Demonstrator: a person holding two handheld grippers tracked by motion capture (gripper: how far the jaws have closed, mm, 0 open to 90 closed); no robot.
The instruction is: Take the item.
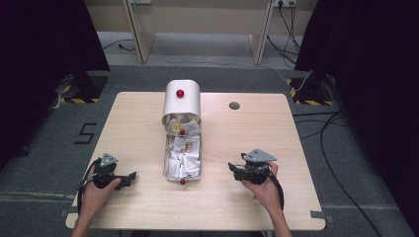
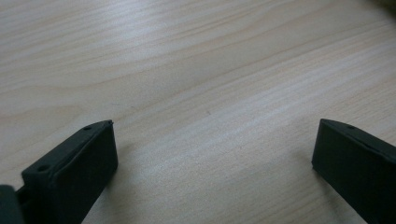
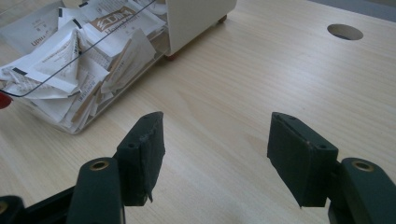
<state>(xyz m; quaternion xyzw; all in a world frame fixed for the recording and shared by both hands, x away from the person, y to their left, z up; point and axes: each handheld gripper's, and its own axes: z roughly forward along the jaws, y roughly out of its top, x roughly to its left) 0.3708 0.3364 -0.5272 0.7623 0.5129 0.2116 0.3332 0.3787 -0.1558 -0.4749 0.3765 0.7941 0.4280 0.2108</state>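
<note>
At the centre of the high view a white box (image 1: 182,129) lies on the wooden table (image 1: 138,118), its clear drawer (image 1: 183,160) pulled toward the bottom edge and stuffed with paper sachets (image 1: 184,153). The left gripper (image 1: 129,177), lower left, and the right gripper (image 1: 233,169), lower right, both rest on the wood beside the drawer, jaws spread apart with nothing between them.

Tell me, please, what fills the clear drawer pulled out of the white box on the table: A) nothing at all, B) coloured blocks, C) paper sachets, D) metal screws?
C: the clear drawer in front of the white box is heaped with white paper sachets, some with brown print.
</note>
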